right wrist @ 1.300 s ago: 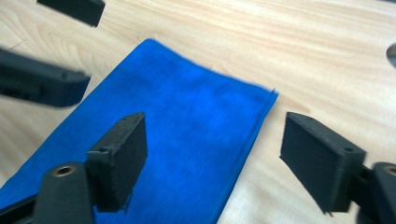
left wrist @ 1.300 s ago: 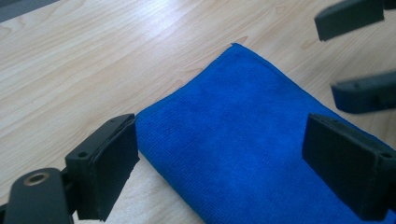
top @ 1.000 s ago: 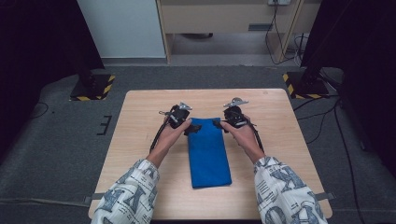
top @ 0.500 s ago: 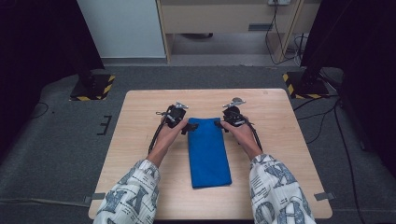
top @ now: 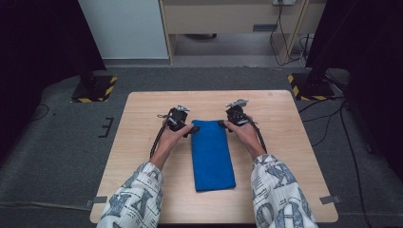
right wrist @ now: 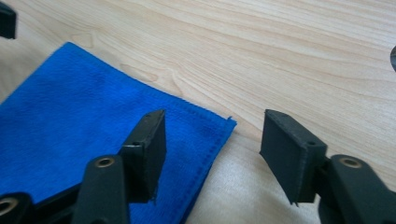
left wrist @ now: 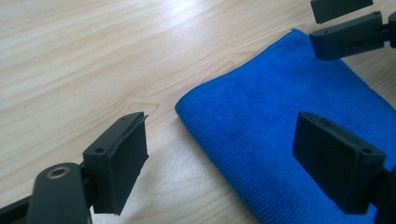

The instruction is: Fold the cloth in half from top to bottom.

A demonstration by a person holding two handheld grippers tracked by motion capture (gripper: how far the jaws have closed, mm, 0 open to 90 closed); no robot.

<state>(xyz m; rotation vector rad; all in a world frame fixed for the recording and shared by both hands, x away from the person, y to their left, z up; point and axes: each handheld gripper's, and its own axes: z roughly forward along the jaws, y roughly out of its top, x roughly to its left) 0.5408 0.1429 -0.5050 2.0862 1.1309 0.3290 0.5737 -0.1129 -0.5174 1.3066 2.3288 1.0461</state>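
A wooden table (top: 142, 156) carries a folded blue cloth (top: 211, 152) lying flat at its middle. The left gripper (top: 191, 129) and right gripper (top: 222, 124) each straddle a far corner, jaws apart and just closing, nothing clamped yet. Lower both until one pad slides under each corner, then pinch evenly.
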